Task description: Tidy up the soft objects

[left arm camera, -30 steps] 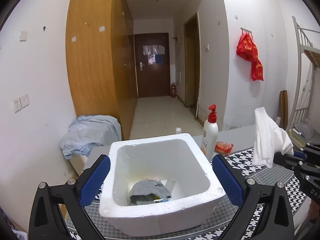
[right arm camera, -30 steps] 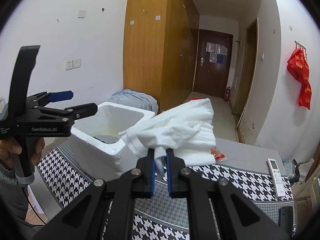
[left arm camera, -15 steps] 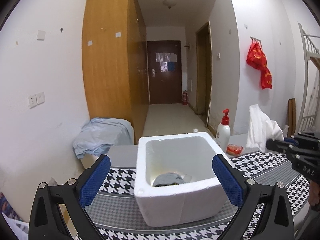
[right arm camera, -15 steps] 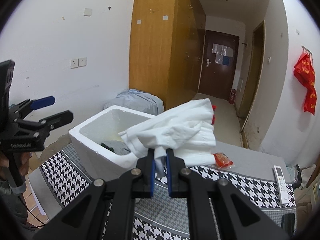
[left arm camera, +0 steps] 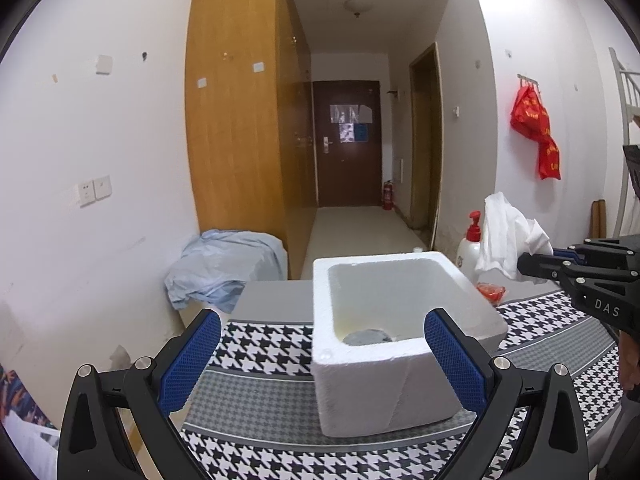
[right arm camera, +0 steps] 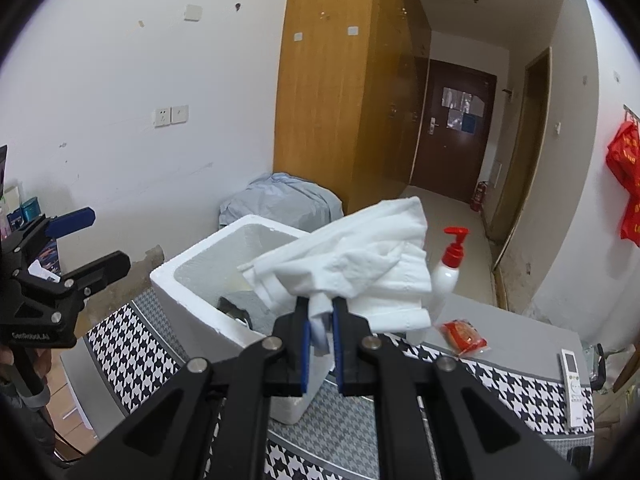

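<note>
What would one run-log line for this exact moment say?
right gripper: shut on white cloth | left gripper: open, nothing held | foam box: holds grey cloth

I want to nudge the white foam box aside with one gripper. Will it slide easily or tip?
The foam box is probably very light, so it should slide readily on the houndstooth cloth. It is wide and squat, so tipping seems unlikely. The gray cloth inside adds little weight; the rim may dent under the fingers.

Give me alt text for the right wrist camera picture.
The right tool is shut on a crumpled white cloth, held up beside an open white foam box on a houndstooth table cover. A pump bottle stands behind; the open left tool is at left.
</note>
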{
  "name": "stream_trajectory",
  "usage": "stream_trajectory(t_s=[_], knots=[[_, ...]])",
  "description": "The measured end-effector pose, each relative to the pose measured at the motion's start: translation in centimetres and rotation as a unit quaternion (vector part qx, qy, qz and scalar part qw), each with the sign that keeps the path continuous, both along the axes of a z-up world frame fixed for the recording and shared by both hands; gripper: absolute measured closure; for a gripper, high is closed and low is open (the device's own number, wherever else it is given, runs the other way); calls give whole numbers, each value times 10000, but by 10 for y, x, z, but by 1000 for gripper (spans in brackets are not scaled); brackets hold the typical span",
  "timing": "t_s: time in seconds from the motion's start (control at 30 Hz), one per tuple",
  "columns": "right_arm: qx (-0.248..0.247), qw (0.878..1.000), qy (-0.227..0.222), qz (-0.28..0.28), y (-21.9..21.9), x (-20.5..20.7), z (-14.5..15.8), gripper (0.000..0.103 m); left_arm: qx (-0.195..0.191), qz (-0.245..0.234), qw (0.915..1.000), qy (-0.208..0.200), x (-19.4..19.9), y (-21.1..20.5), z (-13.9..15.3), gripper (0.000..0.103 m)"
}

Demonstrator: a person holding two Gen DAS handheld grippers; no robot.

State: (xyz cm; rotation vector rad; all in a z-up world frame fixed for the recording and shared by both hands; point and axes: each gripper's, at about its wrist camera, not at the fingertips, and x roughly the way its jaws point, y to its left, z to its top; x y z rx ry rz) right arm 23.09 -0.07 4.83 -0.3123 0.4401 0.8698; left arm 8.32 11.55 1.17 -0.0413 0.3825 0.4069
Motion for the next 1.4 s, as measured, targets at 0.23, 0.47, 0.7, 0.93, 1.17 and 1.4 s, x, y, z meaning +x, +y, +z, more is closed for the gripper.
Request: stream_trajectory(t_s=[0.23, 0.47, 0.7, 0.93, 1.17, 1.4], knots=[[-90, 9998, 70, 190, 18, 2, -3, 91, 25, 79, 10000, 29, -7, 4, -6, 1], [-199, 9991, 178, 326, 37, 7, -7, 91, -36, 151, 9999, 16, -13, 13, -10, 1], [-273, 9980, 314, 467, 54, 13, -11, 91, -128, 224, 9997, 32, -16, 23, -16, 1], [-369, 9964, 530, 551, 70, 20, -19, 90, -241, 294, 9993, 26, -17, 33, -20, 1], [-432, 9952, 603, 637, 79, 21, -23, 69, -289, 350, 9990, 43, -19, 38, -24, 1], [-451, 9953, 530, 678, 78, 17, -25, 30, -309, 375, 9988, 36, -19, 42, -25, 1]])
